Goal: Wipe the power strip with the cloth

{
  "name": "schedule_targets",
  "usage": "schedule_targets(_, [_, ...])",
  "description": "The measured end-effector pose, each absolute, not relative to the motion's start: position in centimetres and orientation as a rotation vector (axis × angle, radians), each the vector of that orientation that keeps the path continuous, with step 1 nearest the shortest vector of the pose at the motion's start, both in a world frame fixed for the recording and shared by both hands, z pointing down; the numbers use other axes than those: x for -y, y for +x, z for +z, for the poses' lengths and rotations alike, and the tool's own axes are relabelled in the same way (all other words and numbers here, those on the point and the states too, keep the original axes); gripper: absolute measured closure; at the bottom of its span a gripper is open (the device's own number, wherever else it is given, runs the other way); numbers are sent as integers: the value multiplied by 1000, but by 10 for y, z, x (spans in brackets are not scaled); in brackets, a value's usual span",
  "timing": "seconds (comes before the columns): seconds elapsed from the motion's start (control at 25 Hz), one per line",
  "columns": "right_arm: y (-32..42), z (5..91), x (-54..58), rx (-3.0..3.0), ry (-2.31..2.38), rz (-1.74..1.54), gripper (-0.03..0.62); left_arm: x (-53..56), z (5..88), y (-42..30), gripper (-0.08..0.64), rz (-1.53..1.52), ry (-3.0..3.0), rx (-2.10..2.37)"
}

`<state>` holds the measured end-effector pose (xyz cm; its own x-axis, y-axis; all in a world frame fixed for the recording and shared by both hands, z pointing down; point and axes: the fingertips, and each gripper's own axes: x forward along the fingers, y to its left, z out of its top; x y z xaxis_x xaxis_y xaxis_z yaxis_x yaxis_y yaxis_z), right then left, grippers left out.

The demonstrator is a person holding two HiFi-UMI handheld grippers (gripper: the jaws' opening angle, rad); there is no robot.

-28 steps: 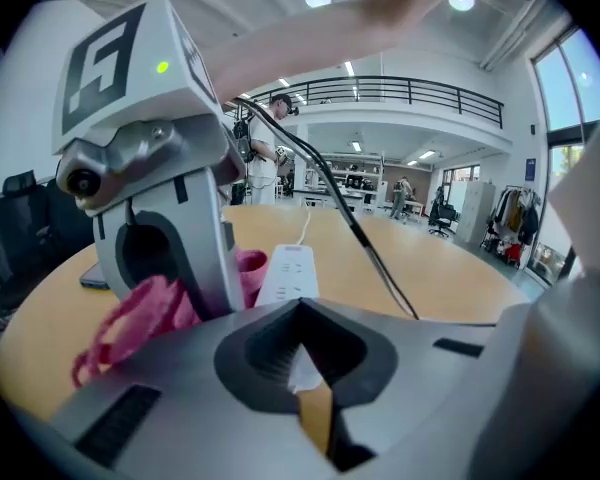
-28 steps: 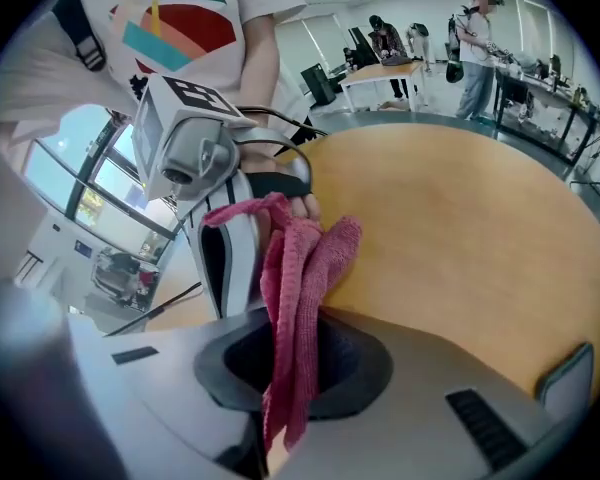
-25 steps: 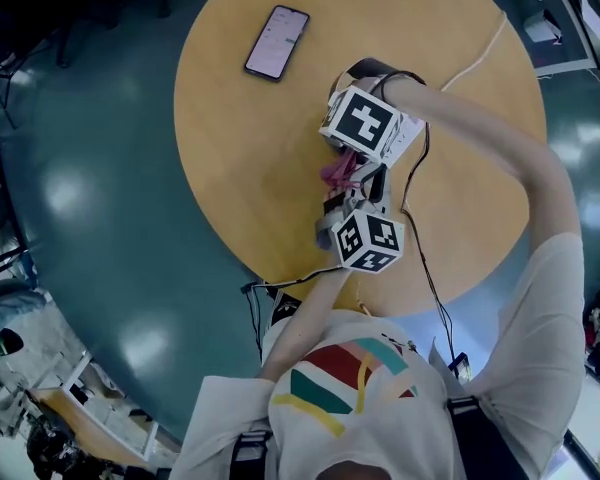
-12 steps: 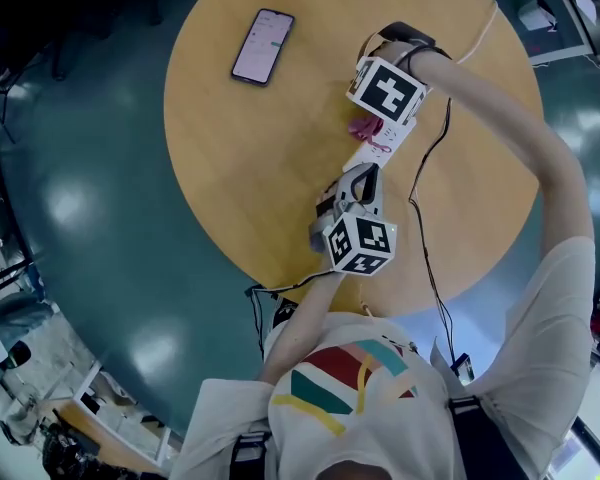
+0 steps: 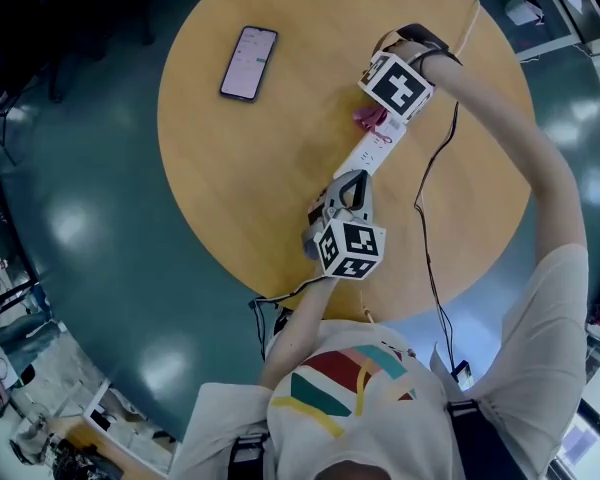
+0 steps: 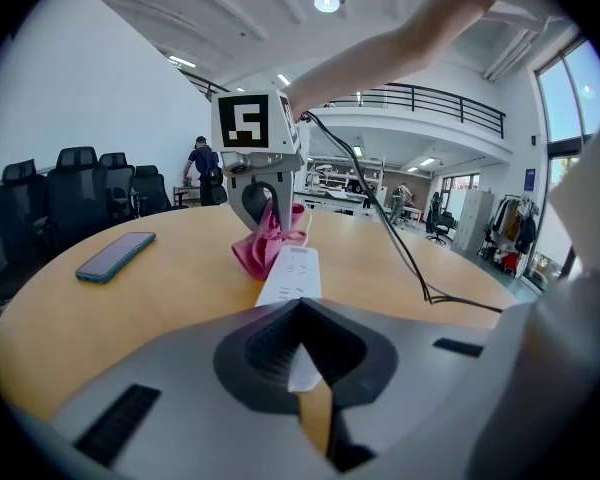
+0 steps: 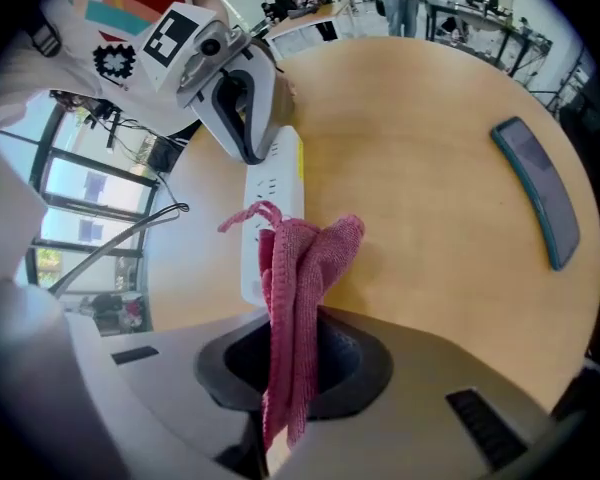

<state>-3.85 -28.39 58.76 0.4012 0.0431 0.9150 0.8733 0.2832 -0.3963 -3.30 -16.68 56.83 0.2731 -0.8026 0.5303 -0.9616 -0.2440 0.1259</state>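
A white power strip (image 5: 372, 151) lies on the round wooden table (image 5: 250, 178). My left gripper (image 5: 347, 190) is shut, its tips resting on the strip's near end (image 6: 292, 273); whether they clamp it I cannot tell. My right gripper (image 5: 376, 118) is shut on a pink cloth (image 5: 369, 119) and points steeply down over the strip's far end. The cloth (image 7: 298, 268) hangs from the right jaws onto the strip (image 7: 270, 208). In the left gripper view the cloth (image 6: 263, 243) sits bunched at the strip's far end.
A smartphone (image 5: 248, 49) lies face up on the table's far left part. A thin white cord (image 5: 470, 30) runs off the far edge, and black cables (image 5: 428, 238) trail from the grippers over the near edge. Teal floor surrounds the table.
My right gripper has carried the pink cloth along the strip, away from my left gripper toward the far end, and has rolled. The left gripper has stayed on the near end.
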Motion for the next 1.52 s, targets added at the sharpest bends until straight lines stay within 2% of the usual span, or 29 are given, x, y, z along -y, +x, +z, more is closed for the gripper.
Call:
schedule_targets(0.16, [-91, 556, 280, 1617, -781, -576, 554, 167, 563, -39, 531, 437, 2173, 1486])
schedule_targets(0.32, [-119, 480, 277, 2338, -98, -343, 554, 176, 531, -66, 531, 263, 2235, 1583])
schedule_targets(0.48, [-56, 422, 247, 2682, 681, -56, 554, 171, 474, -78, 531, 20, 2311, 1682])
schedule_targets(0.64, [16, 357, 154, 2859, 1138, 162, 553, 125, 375, -70, 531, -143, 2442, 1693])
schedule_targets(0.8, [64, 355, 54, 2839, 1363, 166, 554, 61, 336, -56, 531, -201, 2539, 1655])
schedule_targets(1.0, [80, 372, -22, 2762, 1492, 152, 554, 2, 329, -35, 531, -140, 2648, 1605])
schedule_targets(1.32, [107, 339, -95, 2727, 1650, 34, 554, -68, 315, 5, 531, -104, 2769, 1483])
schedule_targets(1.52, [110, 339, -116, 2695, 1700, 6, 554, -91, 309, 6, 531, -98, 2822, 1465])
